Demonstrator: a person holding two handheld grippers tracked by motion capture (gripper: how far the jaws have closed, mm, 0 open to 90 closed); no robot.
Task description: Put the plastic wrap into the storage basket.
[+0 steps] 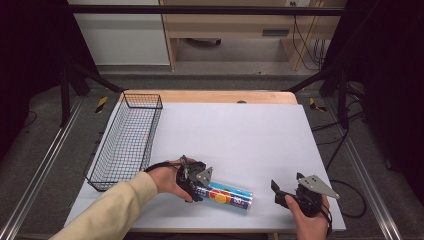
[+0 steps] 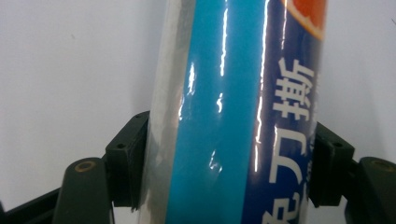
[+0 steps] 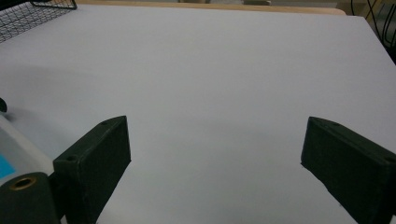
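Desk: a wooden desk (image 1: 210, 96) covered by a pale grey sheet; the wood shows as a strip along the far edge.
Roll: a glossy cylindrical roll with a blue, dark-blue and orange printed wrapper (image 1: 227, 195) lies on its side on the sheet, near the front edge of the desk and between my two hands. White characters are printed on its dark-blue band in the left gripper view.
Left gripper: my left gripper (image 1: 196, 186) is at the left end of the roll, held in my left hand (image 1: 167, 179), a cream sleeve behind it.
Left fingers: my left fingers (image 2: 122, 154) sit one on each side of the roll (image 2: 233, 121), pinching it across its width; both pads touch the wrapper.
Right gripper: my right gripper (image 1: 279, 192) is held low over the sheet near the front right corner, in my right hand (image 1: 310, 220), just beside the right end of the roll and apart from it.
Right fingers: my right fingers (image 3: 93, 163) are spread wide with only bare sheet between them.
Basket: a black wire mesh basket (image 1: 107, 165), rectangular, stands along the left edge of the desk, well apart from the roll. Its corner shows at top left in the right gripper view.
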